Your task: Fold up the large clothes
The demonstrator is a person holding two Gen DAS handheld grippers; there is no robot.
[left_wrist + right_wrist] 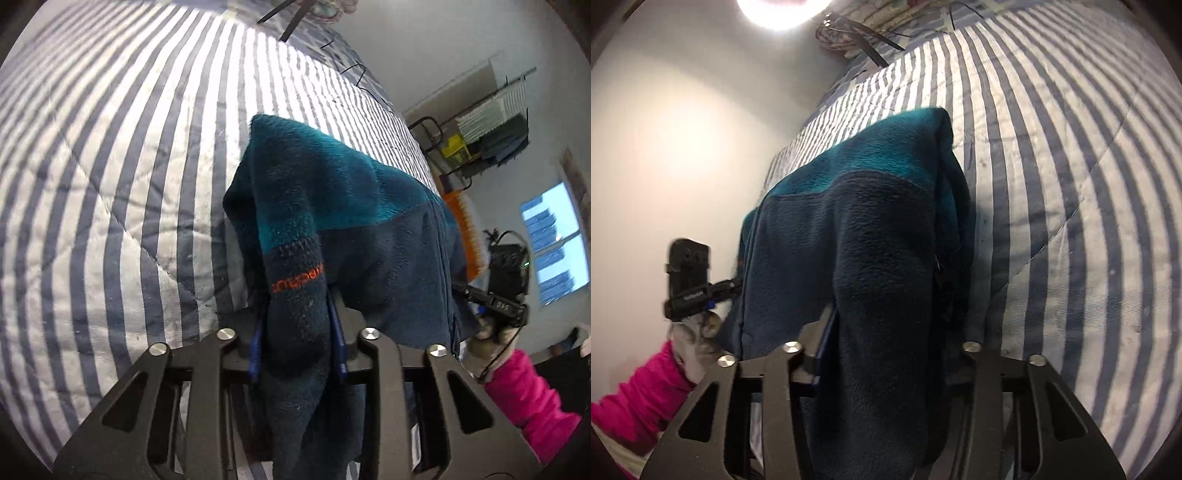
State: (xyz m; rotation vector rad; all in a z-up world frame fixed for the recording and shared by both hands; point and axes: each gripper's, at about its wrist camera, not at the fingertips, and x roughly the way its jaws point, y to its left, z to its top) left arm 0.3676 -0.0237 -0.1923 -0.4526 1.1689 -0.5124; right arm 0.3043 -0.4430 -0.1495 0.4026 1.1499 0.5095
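Note:
A fleece jacket (332, 192), teal at the top and navy below with an orange logo, hangs lifted over a striped quilt (110, 166). My left gripper (297, 325) is shut on a bunched fold of it, and the fabric fills the gap between the blue pads (256, 350). In the right wrist view the same fleece (857, 221) drapes over my right gripper (890, 332), which is shut on it; one finger is hidden under the cloth. Each gripper shows at the other view's edge, with the fleece stretched between them.
The striped quilt (1071, 147) covers a bed. A gloved hand with a pink sleeve (528, 391) holds the right gripper. A clothes rack (491, 129), a window (554, 240) and an orange item (465, 229) lie beyond the bed. A bright lamp (783, 11) shines above a white wall (683, 129).

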